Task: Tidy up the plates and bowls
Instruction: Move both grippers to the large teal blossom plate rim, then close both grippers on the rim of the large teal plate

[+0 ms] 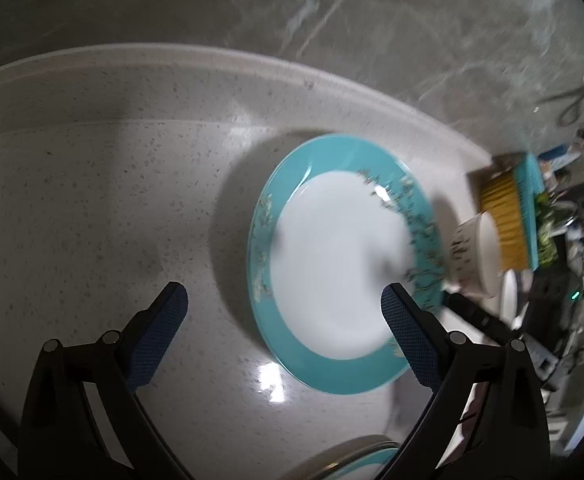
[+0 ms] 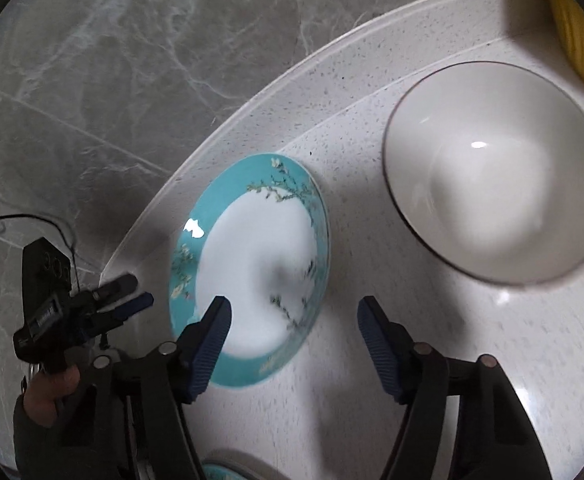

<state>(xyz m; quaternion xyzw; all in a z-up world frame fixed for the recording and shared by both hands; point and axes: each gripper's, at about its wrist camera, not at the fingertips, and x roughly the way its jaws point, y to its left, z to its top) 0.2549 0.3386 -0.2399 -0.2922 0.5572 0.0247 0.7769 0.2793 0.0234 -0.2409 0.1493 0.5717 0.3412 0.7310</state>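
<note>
Near the counter's (image 2: 371, 420) back edge lie a teal plate (image 2: 252, 268) and white bowl (image 2: 495, 204), apart, unstacked; left gripper (image 1: 284, 312) and right gripper (image 2: 292, 332) hover released, empty.

Teal-rimmed white plate (image 2: 252, 264) flat on speckled counter, white bowl (image 2: 495, 176) upright nearby

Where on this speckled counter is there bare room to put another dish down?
The widest bare patch lies left of the teal-rimmed plate, stretching to the counter's raised back edge. A narrower strip separates that plate from the white bowl. It is crowded beyond the bowl, where a yellow and teal rack stands.
</note>
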